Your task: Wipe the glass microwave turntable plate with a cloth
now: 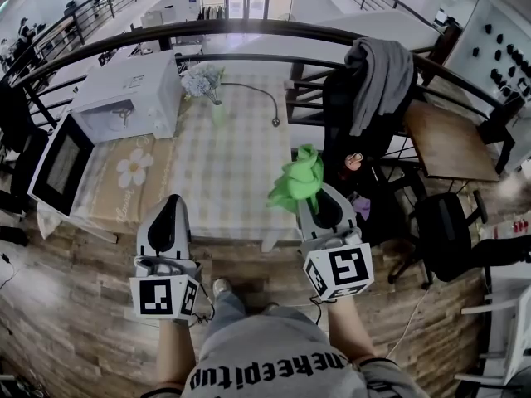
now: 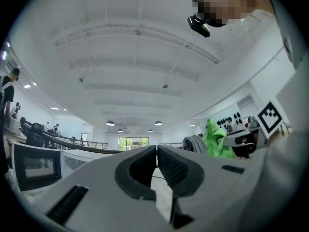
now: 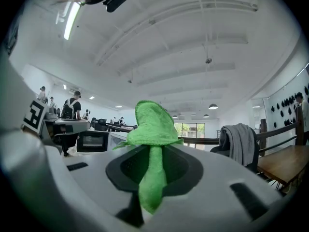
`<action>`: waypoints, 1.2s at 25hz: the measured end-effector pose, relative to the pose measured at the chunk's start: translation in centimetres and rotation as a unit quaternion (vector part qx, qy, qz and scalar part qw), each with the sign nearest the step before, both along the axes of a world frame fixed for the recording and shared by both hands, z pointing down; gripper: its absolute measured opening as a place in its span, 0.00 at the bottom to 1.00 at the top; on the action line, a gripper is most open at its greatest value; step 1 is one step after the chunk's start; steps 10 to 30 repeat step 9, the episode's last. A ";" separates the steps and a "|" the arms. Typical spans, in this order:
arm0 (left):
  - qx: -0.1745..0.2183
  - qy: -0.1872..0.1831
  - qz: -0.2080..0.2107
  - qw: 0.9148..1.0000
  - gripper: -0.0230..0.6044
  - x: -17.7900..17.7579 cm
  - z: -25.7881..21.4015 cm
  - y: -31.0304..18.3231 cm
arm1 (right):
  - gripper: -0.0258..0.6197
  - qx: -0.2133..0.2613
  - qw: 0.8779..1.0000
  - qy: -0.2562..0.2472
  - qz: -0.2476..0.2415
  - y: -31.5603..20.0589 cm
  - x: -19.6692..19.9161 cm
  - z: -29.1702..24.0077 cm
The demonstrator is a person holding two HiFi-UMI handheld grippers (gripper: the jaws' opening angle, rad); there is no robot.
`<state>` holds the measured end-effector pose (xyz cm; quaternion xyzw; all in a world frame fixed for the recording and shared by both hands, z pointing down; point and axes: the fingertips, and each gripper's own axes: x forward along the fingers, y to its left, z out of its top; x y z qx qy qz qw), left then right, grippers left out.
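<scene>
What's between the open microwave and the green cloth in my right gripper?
In the head view, only bare checked tablecloth; the flowers stand farther back.

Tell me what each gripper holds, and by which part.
The right gripper is shut on the cloth, pinching a gathered fold; most of it bunches above the fingers, and a tail hangs below. The left gripper is shut, holding nothing.

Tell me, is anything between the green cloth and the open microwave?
Nothing visible. The right tool holds the cloth. The microwave sits on the table's left, door swung open, with only bare tabletop between. The plate itself isn't visible.
</scene>
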<state>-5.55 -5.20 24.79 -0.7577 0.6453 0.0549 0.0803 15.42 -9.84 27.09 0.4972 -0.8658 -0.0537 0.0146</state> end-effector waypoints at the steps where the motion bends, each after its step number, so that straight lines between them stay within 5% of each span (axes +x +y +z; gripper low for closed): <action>1: 0.000 0.000 0.000 1.000 0.05 0.0 0.0 0.0 | 0.14 0.001 1.000 0.000 0.000 0.0 -0.1 -0.1; 30: 0.000 0.000 0.000 1.000 0.05 -0.2 0.1 -0.2 | 0.14 0.003 1.000 -0.005 -0.001 -0.1 -0.3 -0.1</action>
